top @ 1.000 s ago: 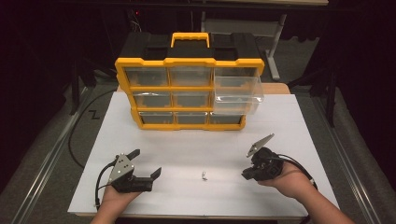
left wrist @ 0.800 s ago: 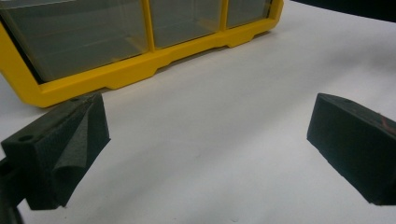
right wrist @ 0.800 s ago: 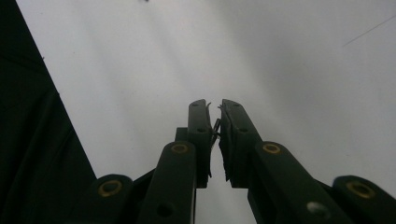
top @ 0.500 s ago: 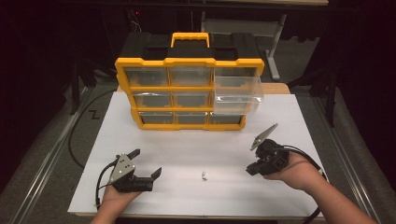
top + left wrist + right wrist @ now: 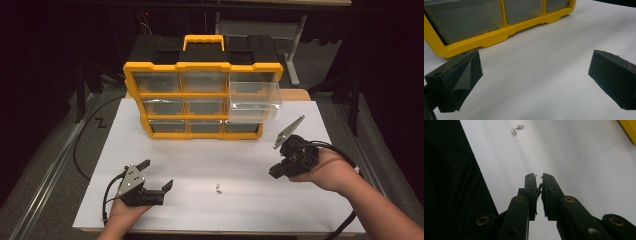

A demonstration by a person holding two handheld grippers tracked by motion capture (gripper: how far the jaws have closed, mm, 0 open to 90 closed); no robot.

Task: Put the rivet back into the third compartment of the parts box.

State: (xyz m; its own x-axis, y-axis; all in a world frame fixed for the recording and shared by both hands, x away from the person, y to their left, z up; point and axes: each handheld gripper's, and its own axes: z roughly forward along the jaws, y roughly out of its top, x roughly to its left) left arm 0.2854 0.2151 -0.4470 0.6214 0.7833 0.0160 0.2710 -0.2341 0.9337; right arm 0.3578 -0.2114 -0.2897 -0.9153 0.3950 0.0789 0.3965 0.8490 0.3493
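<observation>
Lifted since a second ago, the right gripper [image 5: 280, 166] hangs at right of frame, jaws together on nothing. At lower left the left gripper [image 5: 155, 175] rests with jaws apart, and two small silver metal pins [image 5: 218, 188] lie on the white tabletop [image 5: 210, 150] at lower centre, below the yellow plastic drawer organiser [image 5: 202, 97].

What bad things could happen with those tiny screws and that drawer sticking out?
The right gripper looks pinched shut on something very thin; whether it truly holds it is hard to tell, so it might drop it. The two small screws lie loose on the white table and could roll or get knocked. The open clear drawer juts out and might get bumped.
</observation>
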